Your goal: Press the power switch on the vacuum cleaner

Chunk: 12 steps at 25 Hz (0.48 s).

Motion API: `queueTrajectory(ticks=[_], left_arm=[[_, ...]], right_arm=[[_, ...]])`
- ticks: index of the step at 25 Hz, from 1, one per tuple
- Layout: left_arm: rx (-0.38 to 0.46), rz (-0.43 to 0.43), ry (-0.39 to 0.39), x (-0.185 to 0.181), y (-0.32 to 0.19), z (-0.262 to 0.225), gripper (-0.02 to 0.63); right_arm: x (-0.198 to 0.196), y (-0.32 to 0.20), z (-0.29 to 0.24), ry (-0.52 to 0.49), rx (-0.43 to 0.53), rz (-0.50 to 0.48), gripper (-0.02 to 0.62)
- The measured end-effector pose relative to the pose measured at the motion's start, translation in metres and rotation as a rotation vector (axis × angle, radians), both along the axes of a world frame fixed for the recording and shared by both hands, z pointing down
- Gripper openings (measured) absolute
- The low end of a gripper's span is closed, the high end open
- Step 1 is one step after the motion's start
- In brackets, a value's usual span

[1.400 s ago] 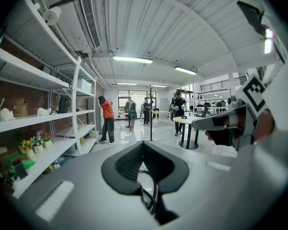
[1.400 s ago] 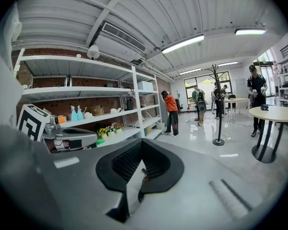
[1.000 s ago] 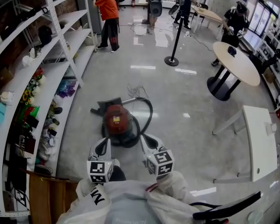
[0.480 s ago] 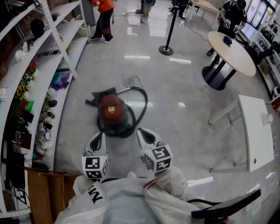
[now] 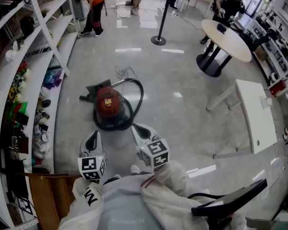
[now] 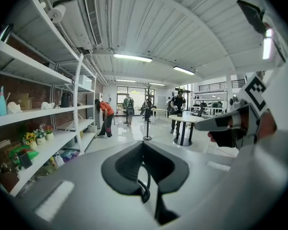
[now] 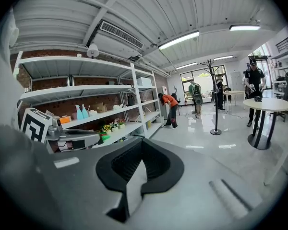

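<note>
The vacuum cleaner stands on the floor, centre-left of frame, ahead of both claws. Left claw and right claw: tips together, empty. The switch is probably on top; press squarely with one tip.

The vacuum cleaner now appears smaller and farther left.

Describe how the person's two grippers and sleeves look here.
The left gripper and the right gripper each have white, curved jaws that taper to a point and are lined with ribbed black pads. Each carries a white cube printed with black square markers. The sleeves are white, and the left one bears a large black letter.
</note>
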<state>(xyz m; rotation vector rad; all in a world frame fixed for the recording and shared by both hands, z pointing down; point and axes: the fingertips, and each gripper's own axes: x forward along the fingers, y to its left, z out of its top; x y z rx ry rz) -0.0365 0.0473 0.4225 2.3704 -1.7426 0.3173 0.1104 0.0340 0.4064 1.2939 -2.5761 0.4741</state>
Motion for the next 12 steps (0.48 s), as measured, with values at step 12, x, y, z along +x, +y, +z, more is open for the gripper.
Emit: queueTrajectory(ticks=[12], left_arm=[[0.008,0.013,0.007,-0.041,0.039,-0.008,0.0]], right_arm=[[-0.054,0.043,-0.006,0.003,-0.015,-0.008,0.0]])
